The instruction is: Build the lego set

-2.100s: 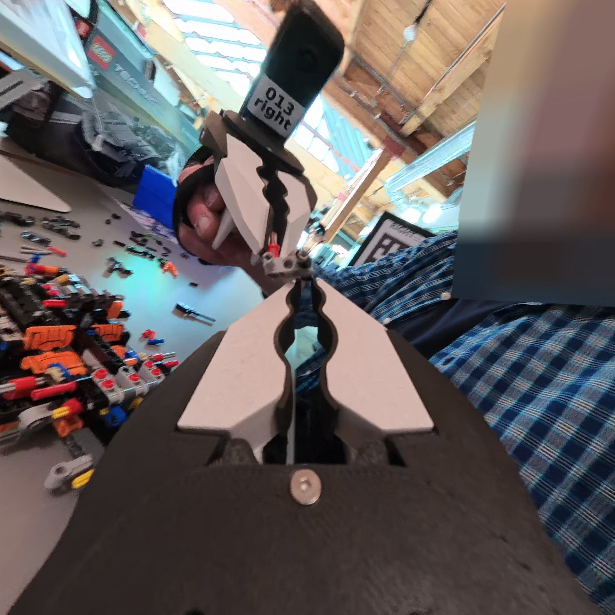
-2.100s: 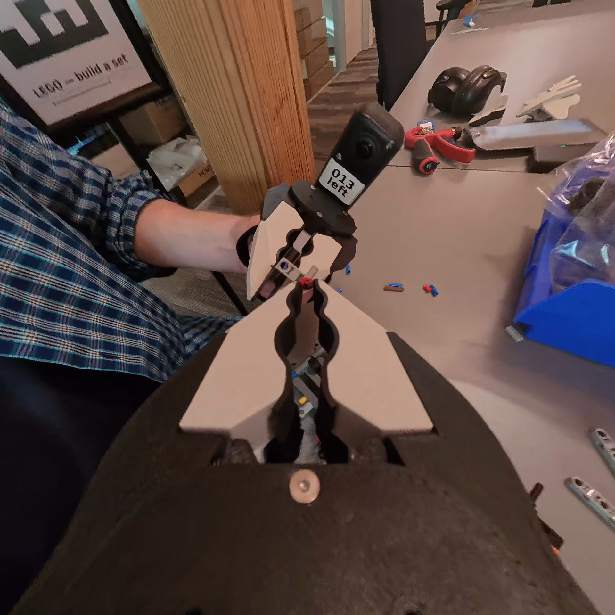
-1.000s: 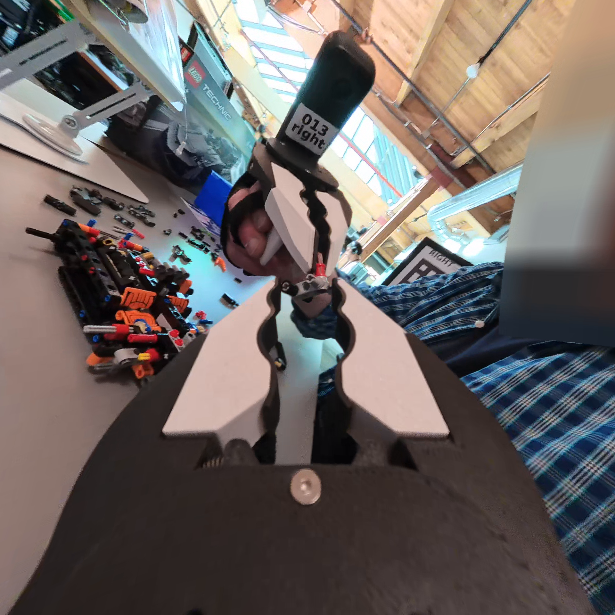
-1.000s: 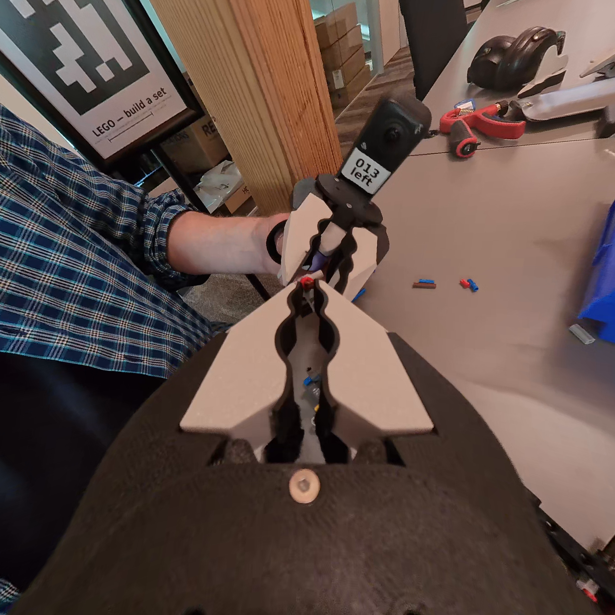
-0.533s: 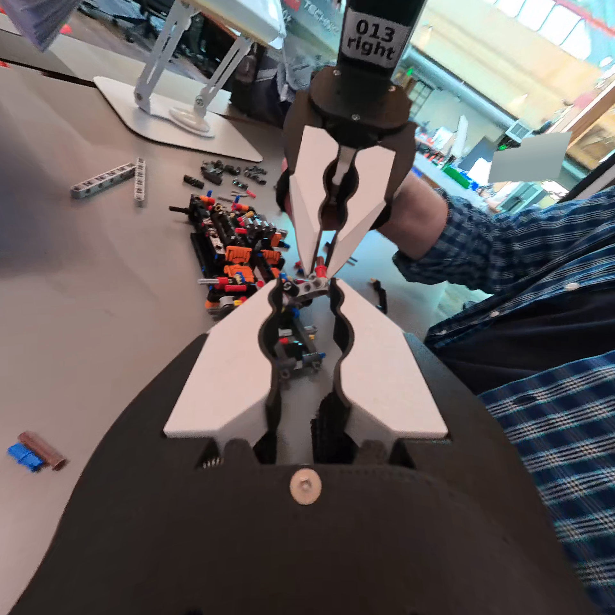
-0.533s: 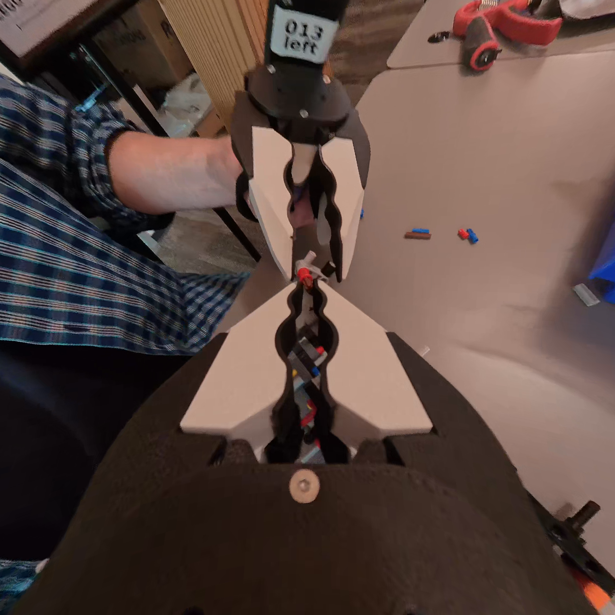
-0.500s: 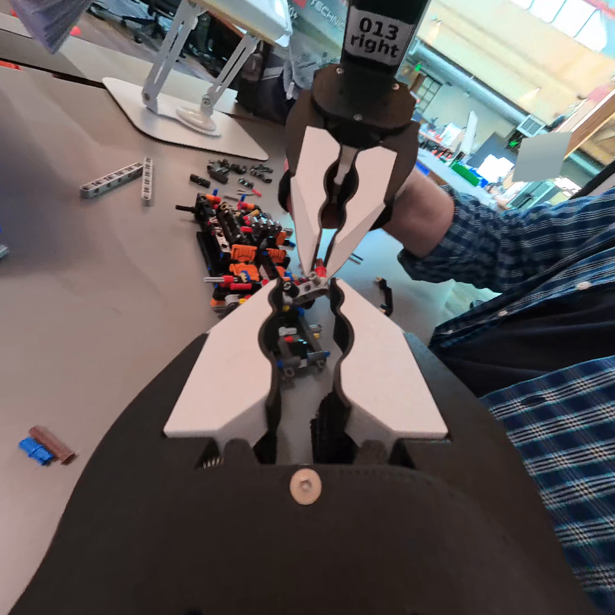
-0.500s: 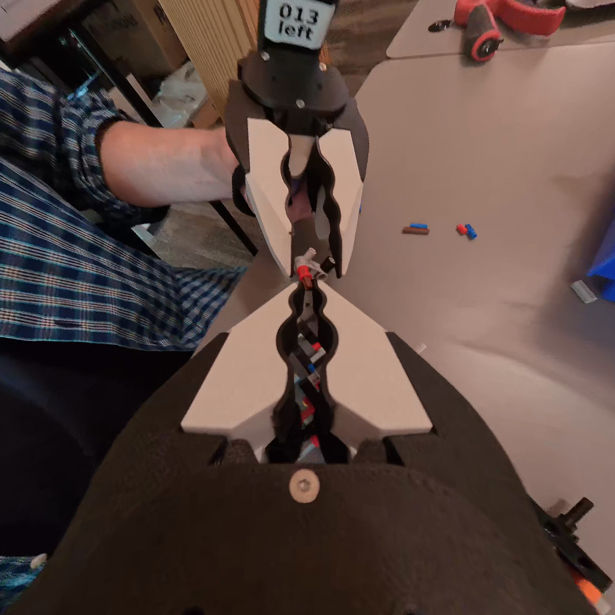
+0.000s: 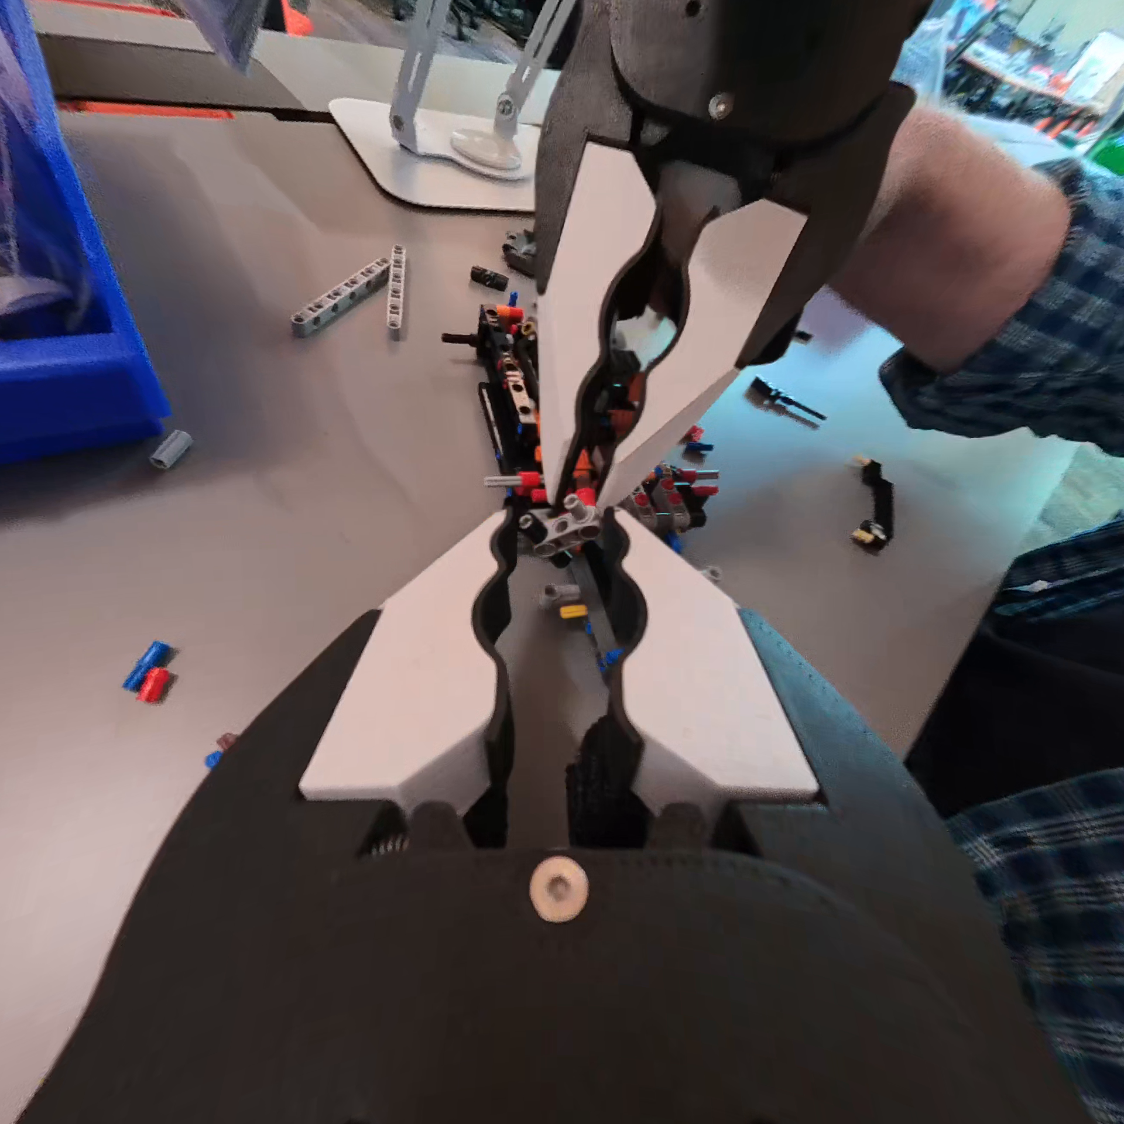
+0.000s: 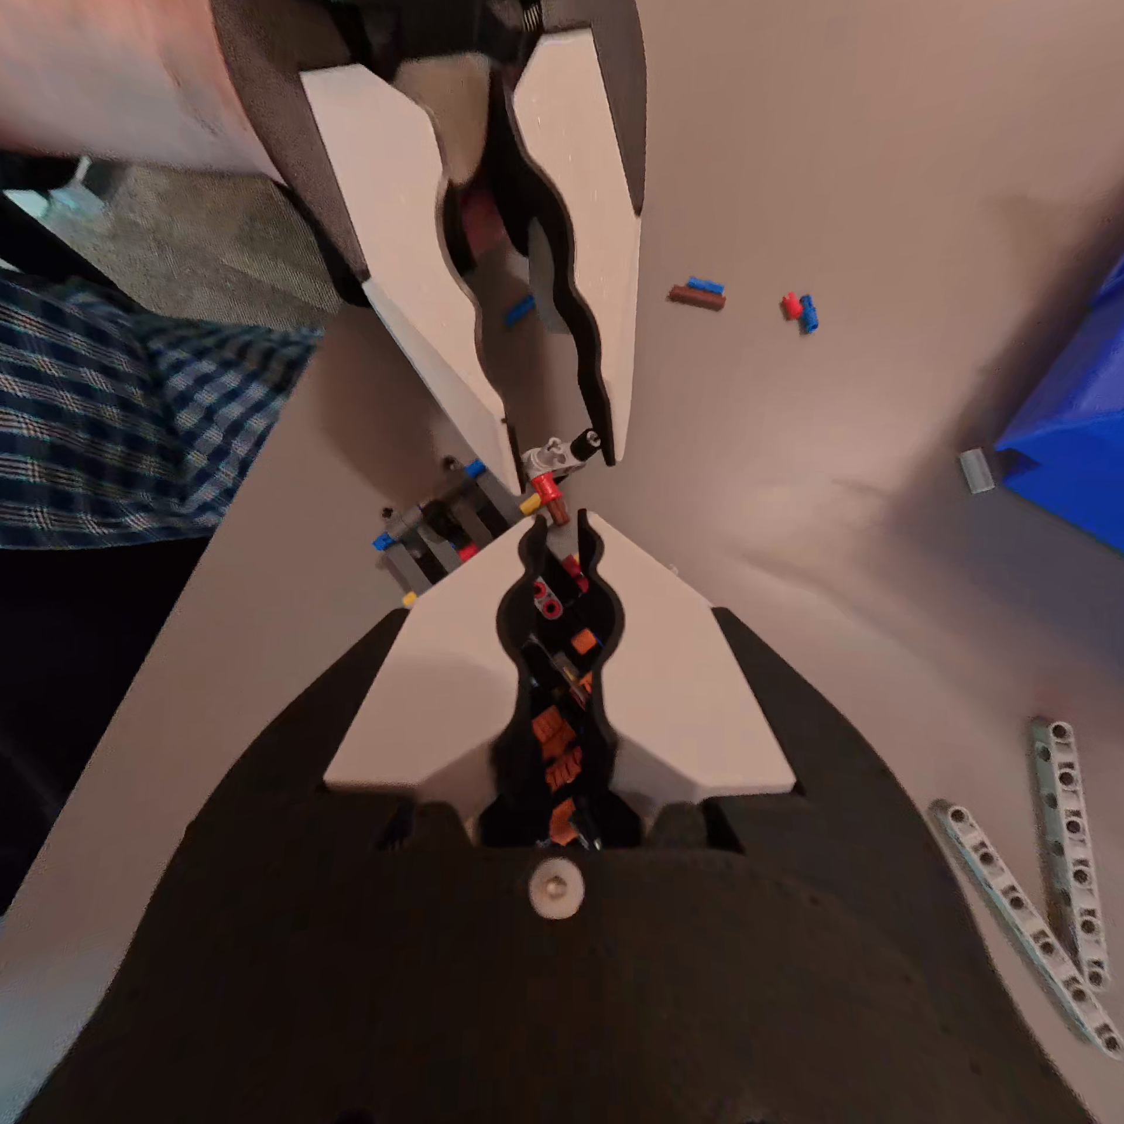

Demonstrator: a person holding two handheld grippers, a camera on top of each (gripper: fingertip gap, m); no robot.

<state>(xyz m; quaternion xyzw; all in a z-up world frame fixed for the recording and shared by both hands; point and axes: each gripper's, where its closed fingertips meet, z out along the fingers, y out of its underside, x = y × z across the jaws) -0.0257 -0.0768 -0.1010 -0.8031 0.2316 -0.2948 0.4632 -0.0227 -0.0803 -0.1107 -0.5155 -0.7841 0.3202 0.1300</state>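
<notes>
My left gripper is shut on a small grey connector with a black pin in one end. It is held crosswise between the fingertips. My right gripper is shut on a red pin with a brown end. The pin's other end is in the connector. The two grippers meet tip to tip, low over the table. The black and orange model lies right below and behind them. It also shows between my right gripper's fingers in the right wrist view.
A blue bin stands at the left. Two grey beams lie beyond the model, near a white stand base. Loose red and blue pins, a grey sleeve and a black part lie on the table. A small grey subassembly lies under the grippers.
Both grippers have swung down from pointing up in the air to pointing at the table over the model. They stayed tip to tip, with the red pin and connector together.
</notes>
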